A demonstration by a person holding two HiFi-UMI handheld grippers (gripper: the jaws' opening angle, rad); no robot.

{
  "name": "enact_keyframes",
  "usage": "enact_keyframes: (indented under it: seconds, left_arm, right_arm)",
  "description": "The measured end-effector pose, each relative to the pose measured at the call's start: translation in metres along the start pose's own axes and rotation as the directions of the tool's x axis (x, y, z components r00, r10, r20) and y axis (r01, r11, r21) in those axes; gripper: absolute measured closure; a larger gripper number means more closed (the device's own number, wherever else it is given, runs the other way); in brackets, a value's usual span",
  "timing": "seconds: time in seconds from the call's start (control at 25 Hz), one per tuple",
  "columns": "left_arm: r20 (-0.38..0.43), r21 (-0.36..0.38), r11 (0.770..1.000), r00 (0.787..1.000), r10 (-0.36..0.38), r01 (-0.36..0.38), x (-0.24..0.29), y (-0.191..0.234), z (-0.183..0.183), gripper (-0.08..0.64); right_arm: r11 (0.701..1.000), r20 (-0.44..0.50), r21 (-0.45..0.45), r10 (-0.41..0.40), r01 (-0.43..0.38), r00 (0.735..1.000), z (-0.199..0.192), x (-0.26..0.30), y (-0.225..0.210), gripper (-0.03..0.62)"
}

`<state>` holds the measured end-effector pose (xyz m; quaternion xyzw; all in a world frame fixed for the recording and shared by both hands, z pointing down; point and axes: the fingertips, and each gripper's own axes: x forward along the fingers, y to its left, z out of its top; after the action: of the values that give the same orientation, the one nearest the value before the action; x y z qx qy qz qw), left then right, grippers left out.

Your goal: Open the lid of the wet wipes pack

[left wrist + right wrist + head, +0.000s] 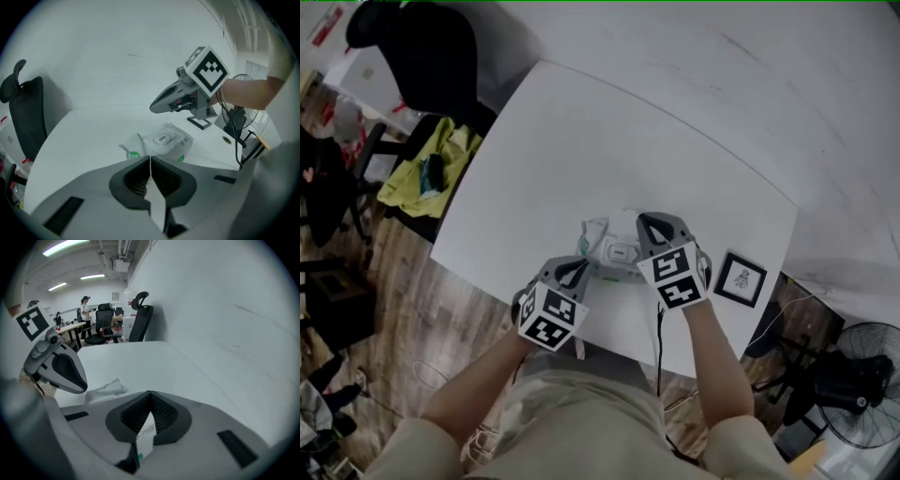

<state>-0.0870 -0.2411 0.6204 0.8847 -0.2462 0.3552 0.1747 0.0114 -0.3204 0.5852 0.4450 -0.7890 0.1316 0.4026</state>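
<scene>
Well, our wet wipes pack (602, 236) lies on the table (553, 159), at one o'clock from our left gripper (577, 269) and nine o'clock from our right gripper (649, 225). Both are pinched together, holding nothing. The pack looks soft and light, so we would lift the stiff lid (621, 251) by its edge.

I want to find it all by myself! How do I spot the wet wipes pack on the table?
Find the big white table, then look near the edge closest to the person. The wet wipes pack is the soft, crinkly white packet with a flat lid on top, unlike the stiff black-framed card beside it.
</scene>
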Motion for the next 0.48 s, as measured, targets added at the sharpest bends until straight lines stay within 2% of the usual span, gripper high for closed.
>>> enact_keyframes:
  seconds: [0.2, 0.48]
  left_arm:
    - [0.084, 0.046, 0.998, 0.995, 0.049, -0.053, -0.035, 0.013, 0.048, 0.532]
    - [0.189, 0.081, 0.992, 0.979, 0.081, -0.097, -0.087, 0.025, 0.111, 0.532]
  right_arm:
    - [0.996, 0.126, 0.087, -0.043, 0.032, 0.991, 0.045, -0.061, -0.005, 0.568]
    - [0.988, 0.246, 0.119, -0.124, 0.098, 0.961, 0.099, -0.152, -0.012, 0.568]
